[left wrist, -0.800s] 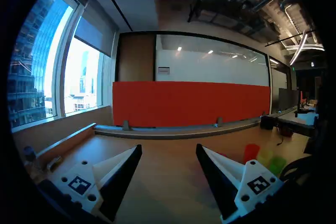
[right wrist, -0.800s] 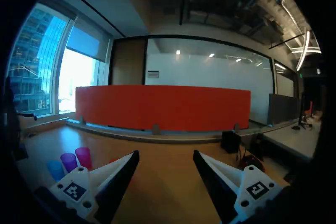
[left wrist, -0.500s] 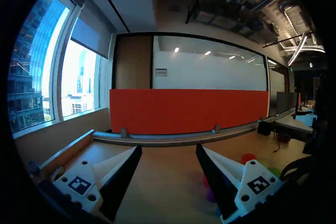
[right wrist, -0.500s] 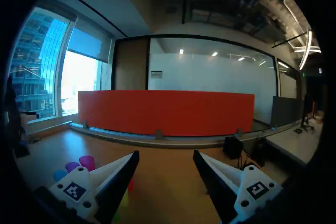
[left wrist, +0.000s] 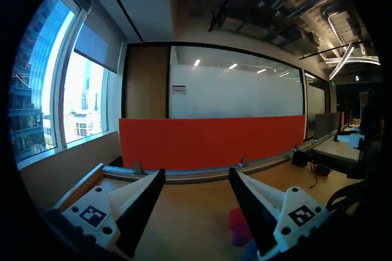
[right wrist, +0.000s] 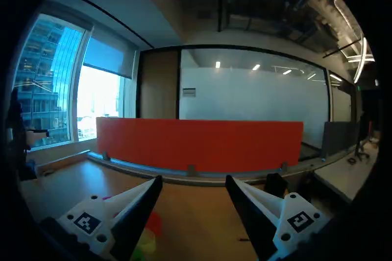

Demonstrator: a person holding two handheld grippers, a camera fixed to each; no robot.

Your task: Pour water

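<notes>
Both tools are held level, cameras looking across the table toward the orange partition rather than down at the work. I judge this a ready pose ahead of any grasp. Left gripper: jaws spread wide, nothing between them, touching nothing. Right gripper: likewise wide apart and empty. The cups sit low and close. A pink cup and a purple cup are just beside the left tool's right-hand finger, partly hidden by it. A red cup and a yellow-green cup are by the right tool's left-hand finger. No water vessel identified, so pouring is not yet begun.
</notes>
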